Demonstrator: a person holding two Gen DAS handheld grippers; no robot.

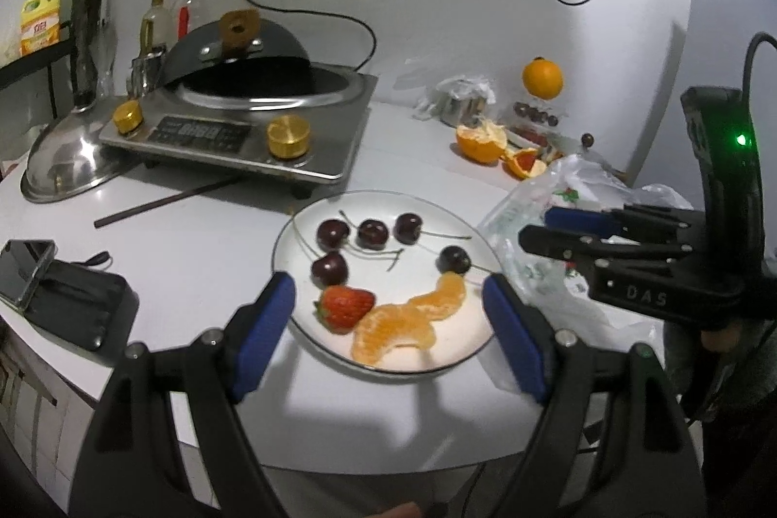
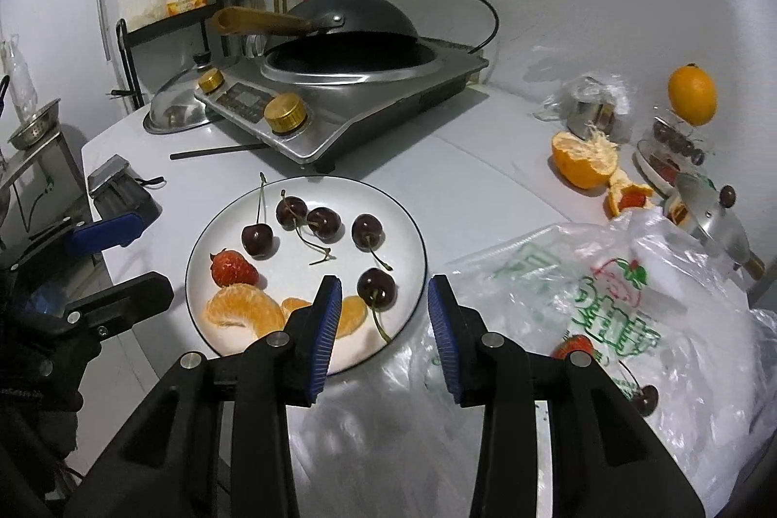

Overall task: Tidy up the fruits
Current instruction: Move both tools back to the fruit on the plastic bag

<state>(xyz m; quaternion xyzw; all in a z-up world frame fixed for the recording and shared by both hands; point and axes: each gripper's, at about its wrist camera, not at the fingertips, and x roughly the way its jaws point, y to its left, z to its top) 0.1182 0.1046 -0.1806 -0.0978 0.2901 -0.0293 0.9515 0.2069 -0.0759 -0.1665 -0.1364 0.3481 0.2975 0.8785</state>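
A white plate (image 1: 301,226) (image 2: 403,222) holds several dark cherries (image 1: 372,232) (image 2: 367,230), one strawberry (image 1: 346,307) (image 2: 234,268) and peeled orange segments (image 1: 408,324) (image 2: 243,310). My left gripper (image 1: 388,309) is open and empty, its fingers on either side of the plate's near edge. My right gripper (image 2: 381,314) is open and empty above the plate's right rim; it also shows in the left wrist view (image 1: 548,226). A clear plastic bag (image 2: 607,314) (image 1: 558,188) holds a strawberry (image 2: 575,345) and a cherry (image 2: 646,400).
An induction cooker (image 1: 233,129) (image 2: 340,105) with a wok stands behind the plate. A half-peeled orange (image 2: 585,161) (image 1: 481,142), a whole orange (image 2: 692,93) and a fruit tub are at the right. A black pouch with a phone (image 1: 29,265) lies left. A chopstick (image 1: 165,202) lies by the cooker.
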